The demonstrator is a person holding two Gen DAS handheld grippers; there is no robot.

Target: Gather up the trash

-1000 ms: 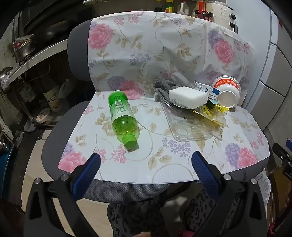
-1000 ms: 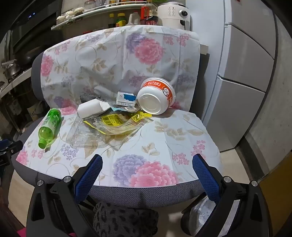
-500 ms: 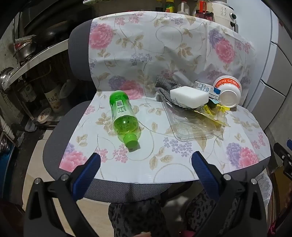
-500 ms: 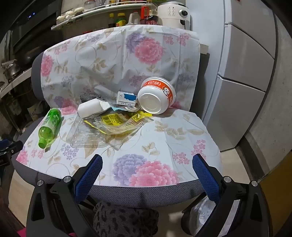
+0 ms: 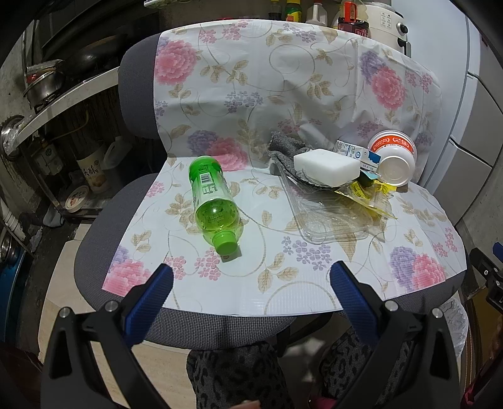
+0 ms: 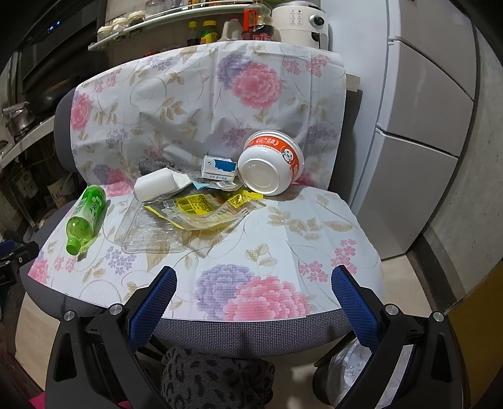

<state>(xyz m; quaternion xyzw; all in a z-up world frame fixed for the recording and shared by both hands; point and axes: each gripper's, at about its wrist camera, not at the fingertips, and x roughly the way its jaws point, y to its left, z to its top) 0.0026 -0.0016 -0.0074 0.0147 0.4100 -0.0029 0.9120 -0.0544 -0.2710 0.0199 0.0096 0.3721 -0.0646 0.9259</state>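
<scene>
Trash lies on a chair seat covered by a floral cloth (image 5: 251, 283) (image 6: 283, 245). A green plastic bottle (image 5: 212, 199) (image 6: 85, 214) lies on its side at the left. A clear plastic tray (image 5: 327, 220) (image 6: 147, 232), a white foam block (image 5: 327, 166) (image 6: 155, 188), a yellow wrapper (image 5: 367, 192) (image 6: 204, 207), a small blue-white carton (image 6: 219, 168) and an orange-white instant noodle bowl (image 5: 393, 157) (image 6: 272, 166) lie at the back. My left gripper (image 5: 251, 277) is open, just before the bottle cap. My right gripper (image 6: 253, 280) is open, over the seat's front edge.
A trash bin with a white liner (image 6: 355, 377) stands on the floor under the seat's right front. A refrigerator (image 6: 424, 126) is at the right. Shelves with pots (image 5: 47, 88) are at the left. Bottles and a kettle (image 6: 298, 25) stand behind the chair back.
The left gripper has moved forward toward the seat, so the bottle looks a little closer. The right gripper has barely moved. Both stay open.
</scene>
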